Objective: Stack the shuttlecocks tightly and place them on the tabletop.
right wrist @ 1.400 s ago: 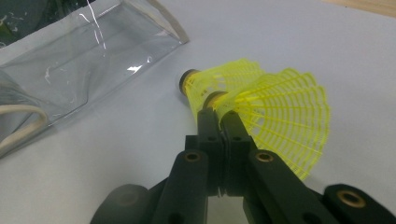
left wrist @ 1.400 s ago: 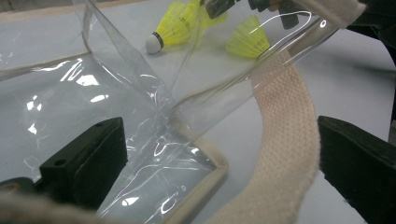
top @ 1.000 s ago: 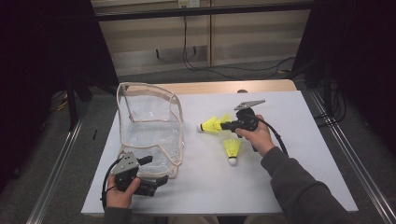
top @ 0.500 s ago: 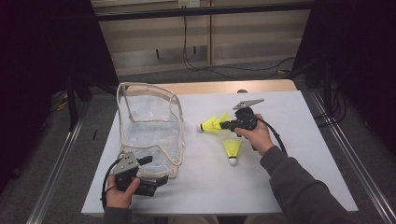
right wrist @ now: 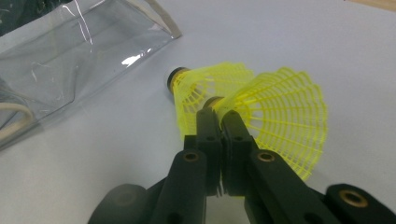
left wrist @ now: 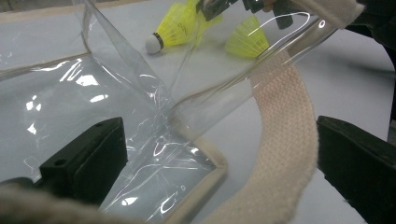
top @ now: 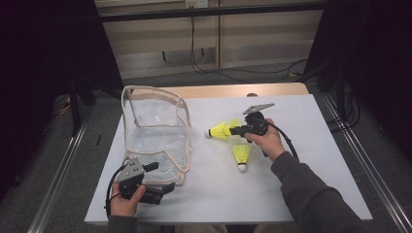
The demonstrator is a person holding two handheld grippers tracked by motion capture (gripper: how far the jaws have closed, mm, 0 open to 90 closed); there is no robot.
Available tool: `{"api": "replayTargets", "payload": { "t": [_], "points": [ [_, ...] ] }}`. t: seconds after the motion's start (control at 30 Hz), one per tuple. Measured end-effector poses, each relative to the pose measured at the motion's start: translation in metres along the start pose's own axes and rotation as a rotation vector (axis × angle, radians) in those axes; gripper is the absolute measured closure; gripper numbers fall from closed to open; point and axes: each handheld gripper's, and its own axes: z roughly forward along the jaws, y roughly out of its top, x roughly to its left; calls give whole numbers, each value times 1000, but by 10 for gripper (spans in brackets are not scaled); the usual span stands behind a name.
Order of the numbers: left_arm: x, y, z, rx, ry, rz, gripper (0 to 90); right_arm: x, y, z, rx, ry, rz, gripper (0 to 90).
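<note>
Nothing much had shifted in the past second. The right gripper stayed clamped on the skirt rim of a yellow mesh-skirted plastic shuttlecock, with a second shuttlecock just beyond its jaws. The left gripper hung open astride the cream webbing strap of the clear plastic pouch. I judged the bagging had paused before the lift.

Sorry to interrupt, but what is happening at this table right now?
A person works with a tool in each hand. The right tool is shut on a yellow shuttlecock, beside a second one lying on the table; a third lies nearer the person. The left tool is open at the corner of a clear bag, around its strap.
</note>
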Motion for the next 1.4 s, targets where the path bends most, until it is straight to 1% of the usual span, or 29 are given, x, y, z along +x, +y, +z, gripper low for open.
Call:
{"api": "replayTargets", "payload": {
  "t": [0.07,0.23,0.3,0.37,0.47,0.57,0.7,0.73,0.77,0.8,0.83,0.87,1.0,1.07,1.13,1.23,1.27,1.37,1.4],
  "points": [
    [0,0,0,1,0,0,36,0,0,1,4,1,9,867],
    [0,0,0,0,0,-1,36,-1,-1,2,18,5,11,843],
    [0,0,0,1,0,0,36,-1,-2,3,28,-5,13,819],
    [0,0,0,0,0,0,35,-1,-3,2,33,-3,12,814],
    [0,0,0,0,-1,0,36,-2,-3,0,40,-12,10,775],
    [0,0,0,-1,-1,0,36,-3,-3,-3,38,-13,12,769],
    [0,0,0,3,3,0,37,-4,-5,-7,51,-18,19,761],
    [0,0,0,3,3,0,36,-4,-5,-8,53,-20,18,766],
    [0,0,0,2,3,0,37,-4,-6,-9,54,-15,15,791],
    [0,0,0,2,3,0,37,-4,-6,-10,54,-8,13,846],
    [-1,0,0,1,5,0,36,-4,-5,-11,56,-2,6,874],
    [-1,0,0,-1,4,-1,36,-3,-5,-11,55,4,5,881],
    [-1,0,0,-1,4,0,36,0,-3,-11,46,34,-14,893],
    [-1,0,0,-1,4,0,36,1,-2,-10,44,43,-12,893],
    [-1,0,0,1,5,0,36,1,-1,-9,29,63,-4,894],
    [0,0,0,-1,3,0,36,2,0,-8,17,68,1,894],
    [0,0,0,-2,3,0,36,2,1,-7,12,76,5,894],
    [0,0,0,0,4,0,36,3,2,-5,10,80,-9,893],
    [0,0,0,0,4,0,36,4,2,-4,10,81,-6,893]
  ]
}}
